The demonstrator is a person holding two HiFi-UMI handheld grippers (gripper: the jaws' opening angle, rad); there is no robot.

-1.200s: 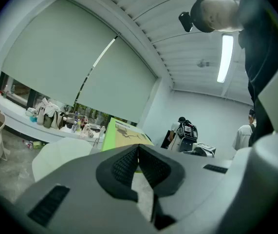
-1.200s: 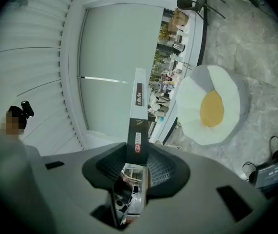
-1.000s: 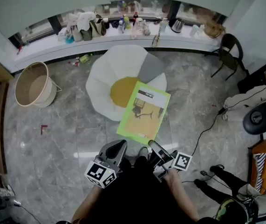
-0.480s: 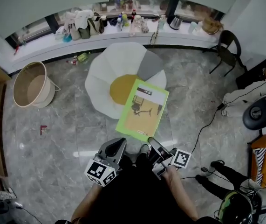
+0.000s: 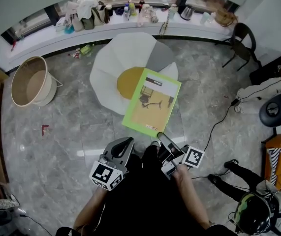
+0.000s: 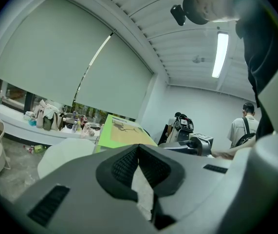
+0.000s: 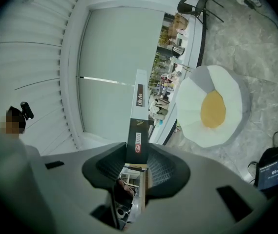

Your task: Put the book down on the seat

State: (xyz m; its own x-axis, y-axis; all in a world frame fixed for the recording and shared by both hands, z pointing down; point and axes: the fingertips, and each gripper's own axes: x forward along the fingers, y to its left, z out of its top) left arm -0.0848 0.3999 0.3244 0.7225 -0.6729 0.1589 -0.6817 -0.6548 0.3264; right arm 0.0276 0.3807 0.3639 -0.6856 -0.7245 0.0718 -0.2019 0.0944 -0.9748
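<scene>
The right gripper (image 7: 138,152) was clamped on the book's (image 5: 152,107) near edge, a pinch only its own view showed. The head view showed the book overlapping the egg-shaped seat's (image 5: 123,63) near right side. The left gripper (image 6: 139,152) was closed and empty.

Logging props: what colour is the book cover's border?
The book has a lime-green border around a tan picture panel; head view shows it best.

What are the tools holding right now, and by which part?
The right tool grips the book by its near short edge, and the rest of the book sticks out ahead. The left tool is shut and holds nothing.
</scene>
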